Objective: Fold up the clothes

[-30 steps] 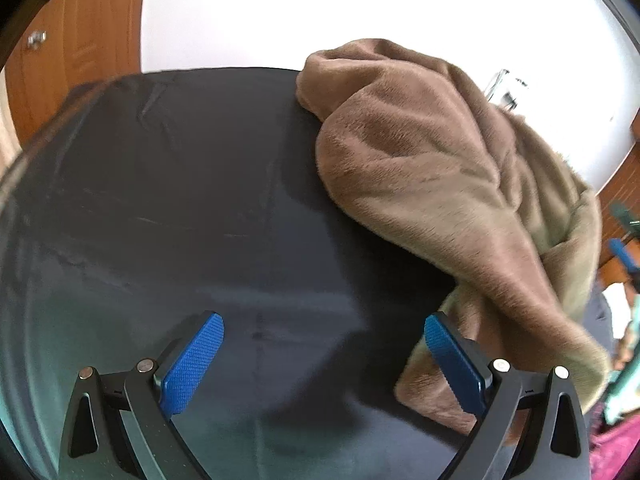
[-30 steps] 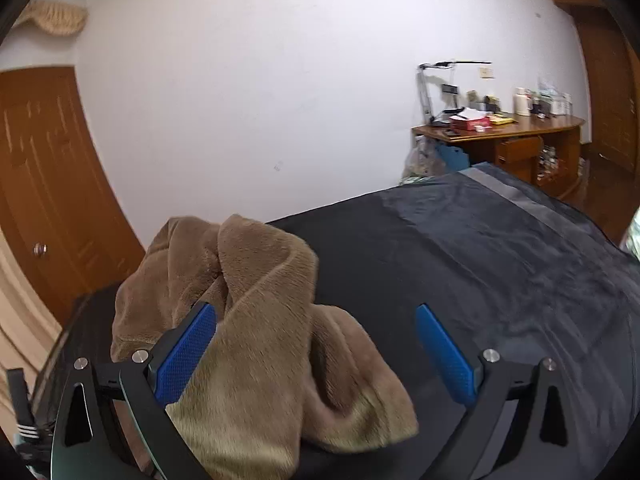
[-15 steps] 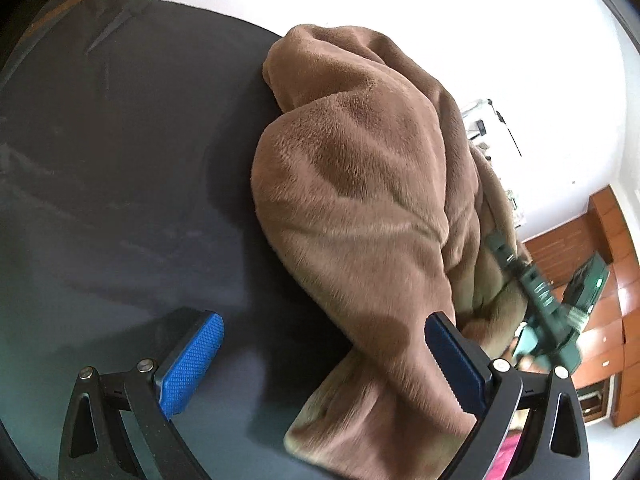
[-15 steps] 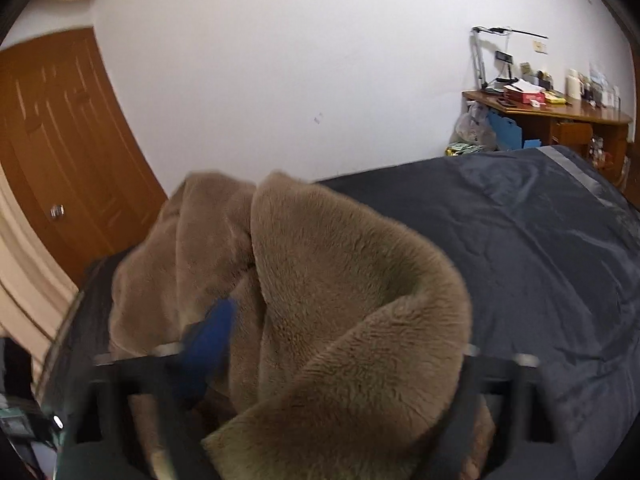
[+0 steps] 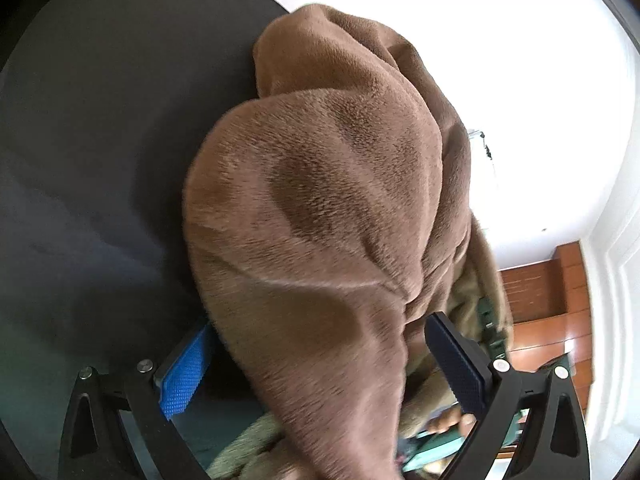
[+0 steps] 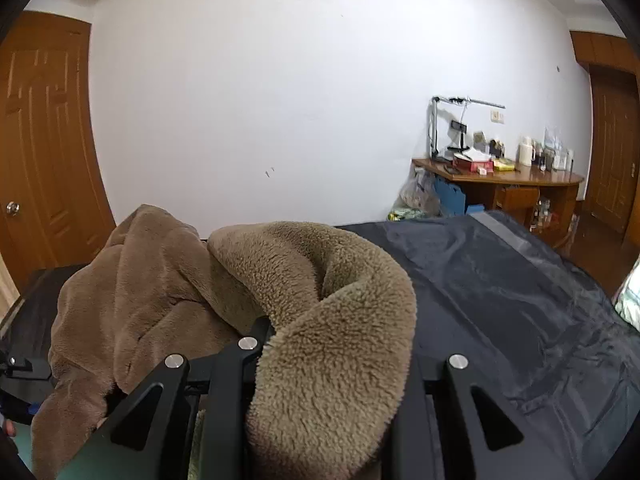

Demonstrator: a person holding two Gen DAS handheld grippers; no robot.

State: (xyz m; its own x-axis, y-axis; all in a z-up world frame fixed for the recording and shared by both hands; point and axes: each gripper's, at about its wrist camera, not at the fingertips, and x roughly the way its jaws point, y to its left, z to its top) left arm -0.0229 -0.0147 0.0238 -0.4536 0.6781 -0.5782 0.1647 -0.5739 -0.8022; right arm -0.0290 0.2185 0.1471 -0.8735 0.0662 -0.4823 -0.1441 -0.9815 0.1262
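Observation:
A brown plush garment with a curly fleece lining lies bunched on a bed with a dark cover. My left gripper is open, its blue pads wide apart. A hanging fold of the garment passes between them without being pressed. In the right wrist view the garment fills the lower left. My right gripper is closing its jaws on a thick fleece fold that bulges up between them and hides the pads. The right gripper's green body and a person's fingers show behind the garment.
The dark cover stretches away to the right. A wooden desk crowded with small items stands against the white wall. Wooden doors flank the room on both sides. A pale cloth peeks in at the right edge.
My right gripper moved into the garment and its jaws came together around the fleece fold. My left gripper rolled and closed in, so the garment now hangs between its open fingers.

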